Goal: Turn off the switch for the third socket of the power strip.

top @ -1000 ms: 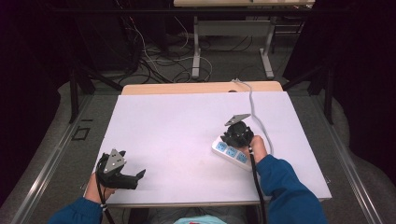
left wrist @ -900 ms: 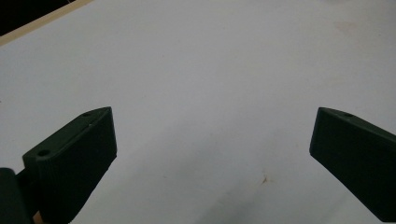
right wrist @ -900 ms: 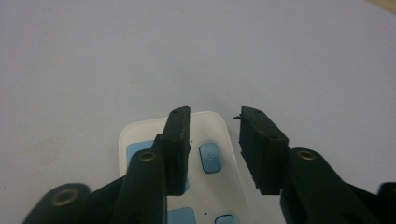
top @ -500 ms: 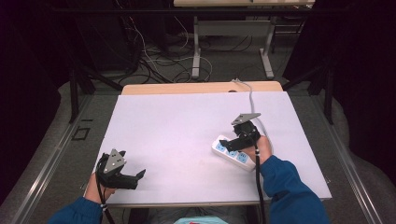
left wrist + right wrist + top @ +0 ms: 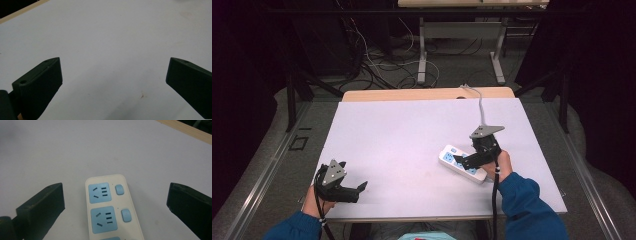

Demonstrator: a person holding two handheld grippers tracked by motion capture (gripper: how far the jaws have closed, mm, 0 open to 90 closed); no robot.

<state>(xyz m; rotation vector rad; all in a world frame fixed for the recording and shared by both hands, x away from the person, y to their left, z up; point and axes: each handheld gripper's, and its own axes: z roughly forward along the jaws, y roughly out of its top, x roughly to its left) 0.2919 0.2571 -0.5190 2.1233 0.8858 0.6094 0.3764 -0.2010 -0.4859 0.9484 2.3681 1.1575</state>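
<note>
The work in hand centres on a white plastic power strip with pale blue socket faces and blue rocker switches (image 5: 463, 164), which lies flat on the white table top (image 5: 412, 140) in the lower right of the high view, angled so that its far end points toward the frame's middle. Its grey cable (image 5: 482, 107) runs from beneath the gripper up toward the wooden edge at the top of the table.

The right gripper (image 5: 462, 161) hangs directly over the strip, and in the right gripper view its two black jaws stand wide apart at the bottom corners of the frame, one on each side of the power strip (image 5: 112, 207), touching neither edge. Two full socket faces, each with its switch to the right, sit in the lower middle of that frame, with a third just cut off at the bottom. So the step looks like the approach for a grasp across the strip's width, not yet a grasp.

The left gripper (image 5: 362, 187) rests at the lower left of the high view, well apart from the strip; the left gripper view shows its jaws also spread wide over bare table (image 5: 112, 37), with nothing between them.

The next move probably calls for lowering the right gripper until the jaws flank the strip's long sides, keeping them square to it, then closing firmly enough that the smooth casing does not slip or twist
</note>
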